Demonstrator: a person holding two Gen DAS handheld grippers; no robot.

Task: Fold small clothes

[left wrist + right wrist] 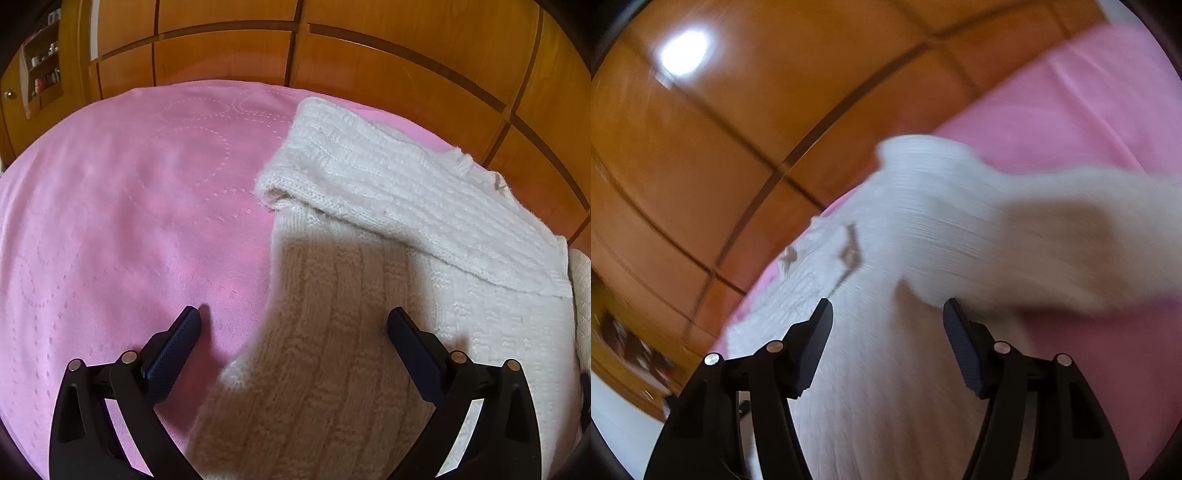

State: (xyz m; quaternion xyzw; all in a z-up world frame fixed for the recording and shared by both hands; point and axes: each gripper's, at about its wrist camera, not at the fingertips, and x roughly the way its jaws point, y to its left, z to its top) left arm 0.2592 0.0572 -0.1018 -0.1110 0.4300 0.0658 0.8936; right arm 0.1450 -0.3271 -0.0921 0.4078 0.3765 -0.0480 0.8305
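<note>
A white knitted sweater [369, 295] lies on a pink bedspread [129, 221]. One sleeve [388, 184] is folded across its body, cuff toward the left. My left gripper [293, 321] is open and empty, hovering over the sweater's left edge. In the blurred right wrist view the same sweater [905, 258] fills the middle, with a small brown mark near its far edge. My right gripper [888, 314] is open and empty just above the knit; a sleeve [1052, 236] stretches off to the right.
A wooden wardrobe wall [332, 48] runs close behind the bed; it also shows in the right wrist view [701, 147]. A shelf with small items [42, 70] hangs at far left. Pink bedspread extends left of the sweater.
</note>
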